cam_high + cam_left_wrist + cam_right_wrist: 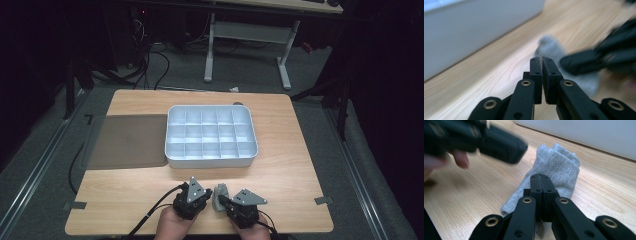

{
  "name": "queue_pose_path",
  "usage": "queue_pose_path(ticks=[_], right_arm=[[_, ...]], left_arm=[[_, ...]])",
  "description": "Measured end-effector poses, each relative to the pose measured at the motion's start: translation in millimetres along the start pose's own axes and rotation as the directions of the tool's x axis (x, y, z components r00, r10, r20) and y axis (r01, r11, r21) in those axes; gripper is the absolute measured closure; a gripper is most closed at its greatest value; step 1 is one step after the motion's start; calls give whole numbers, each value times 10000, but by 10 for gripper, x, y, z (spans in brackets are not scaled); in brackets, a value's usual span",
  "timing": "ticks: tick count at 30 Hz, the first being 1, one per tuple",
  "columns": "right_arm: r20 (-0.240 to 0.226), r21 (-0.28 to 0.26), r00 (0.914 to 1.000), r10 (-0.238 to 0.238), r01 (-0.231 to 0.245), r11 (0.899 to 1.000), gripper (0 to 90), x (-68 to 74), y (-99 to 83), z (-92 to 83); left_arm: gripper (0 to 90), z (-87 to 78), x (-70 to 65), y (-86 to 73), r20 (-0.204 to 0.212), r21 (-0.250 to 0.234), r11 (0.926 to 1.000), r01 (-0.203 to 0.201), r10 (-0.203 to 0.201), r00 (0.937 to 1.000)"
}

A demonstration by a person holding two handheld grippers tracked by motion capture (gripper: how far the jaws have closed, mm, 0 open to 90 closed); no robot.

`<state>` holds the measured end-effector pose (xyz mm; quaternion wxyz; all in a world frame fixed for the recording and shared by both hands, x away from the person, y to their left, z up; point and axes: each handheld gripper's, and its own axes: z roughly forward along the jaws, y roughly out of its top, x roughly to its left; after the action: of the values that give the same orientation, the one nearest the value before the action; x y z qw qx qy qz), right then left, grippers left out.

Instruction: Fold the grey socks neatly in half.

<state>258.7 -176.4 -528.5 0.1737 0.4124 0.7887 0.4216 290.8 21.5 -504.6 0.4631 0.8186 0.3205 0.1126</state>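
A grey sock (pixel 220 195) lay bunched on the wooden table (pixel 125 192), near the front edge, just in front of a white divided tray (pixel 210 160). The right gripper (pixel 541 178) had its jaws closed on the sock's near end, pinching the fabric. The left gripper (pixel 541 60) sat just beside the sock on its left, jaws closed with nothing between them. A dark mat (pixel 127 140) lay left of the tray.
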Motion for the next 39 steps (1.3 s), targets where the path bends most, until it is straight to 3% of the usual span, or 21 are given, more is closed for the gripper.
queue_pose_path(ticks=[2,3,7,9,10,13,20,25,30,34,35,38,39], right_arm=[[-21,-2,10000,17,-17,10000,900,-2,-1,0],[-48,-2,10000,46,-46,10000,900,-5,-1,0],[-49,-8,10000,57,-57,10000,900,-7,-3,-1],[-137,-52,9999,102,-103,9999,900,-15,-9,-3],[-137,-52,9999,102,-103,9999,900,-15,-9,-3],[-179,-65,9998,128,-129,9999,900,-11,-13,-6],[-216,-49,9995,241,-242,9997,897,-21,-10,-29],[-451,-313,9986,259,-273,9991,853,33,2,-212],[-648,-47,9974,300,-304,9995,832,61,-52,-202],[-604,235,9982,63,-49,9997,846,81,-66,-154],[-580,201,9983,16,-4,9998,853,87,-73,-142],[-681,181,9977,-45,58,9998,874,92,-75,-115],[-807,215,9967,-28,46,9998,883,93,-75,-101]], left_arm=[[882,-12,-22,79,275,-289,9995,133,-125,9995],[885,15,-95,173,374,-396,9990,-216,231,9990],[885,141,-177,262,623,-252,9987,-440,455,9970],[899,260,-175,247,493,-38,9978,-668,669,9965],[900,260,-175,247,493,-38,9978,-668,669,9965],[900,368,-52,130,449,287,9995,-136,123,9989],[900,359,-44,84,226,218,9993,-310,305,9993],[900,355,-30,59,132,179,9992,-357,354,9993],[900,352,-25,39,139,113,9993,-366,365,9992],[900,338,-23,36,-15,166,9985,-513,513,9987],[900,336,-22,36,-27,168,9987,-483,484,9988],[900,275,-49,99,274,77,9998,183,-185,9995],[900,261,-89,131,316,17,10000,54,-54,9995]])
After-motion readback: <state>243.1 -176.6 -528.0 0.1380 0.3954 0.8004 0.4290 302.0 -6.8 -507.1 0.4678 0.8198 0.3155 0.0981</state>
